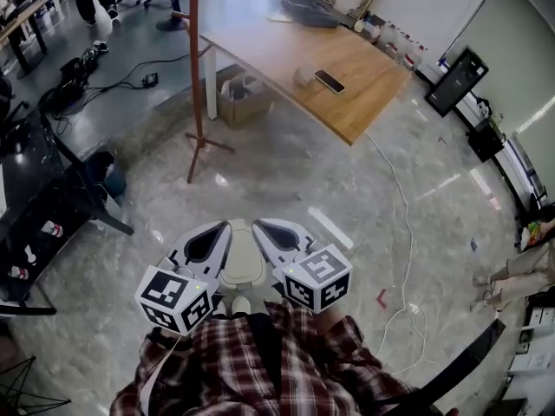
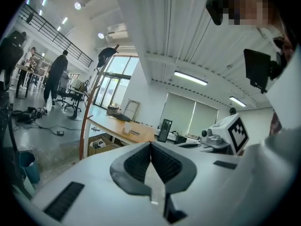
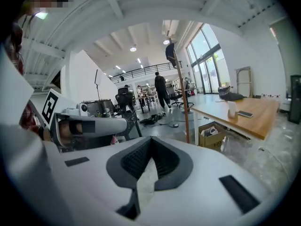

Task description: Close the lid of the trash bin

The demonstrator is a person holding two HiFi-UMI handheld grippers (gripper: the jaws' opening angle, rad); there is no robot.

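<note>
Holds left claw [image 1: 211, 239] and right claw [image 1: 279, 237] clenched empty, side by side over floor [image 1: 286, 176], short of desk's [image 1: 347, 81] near corner.

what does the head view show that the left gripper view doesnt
Only the head view: a pale rounded thing, probably the trash bin, between the left gripper and right gripper, and a white floor cable. Only the left gripper view: the left jaws together on nothing, and ceiling lights. Both: the wooden table, coat stand, cardboard box and the right gripper's marker cube.
</note>
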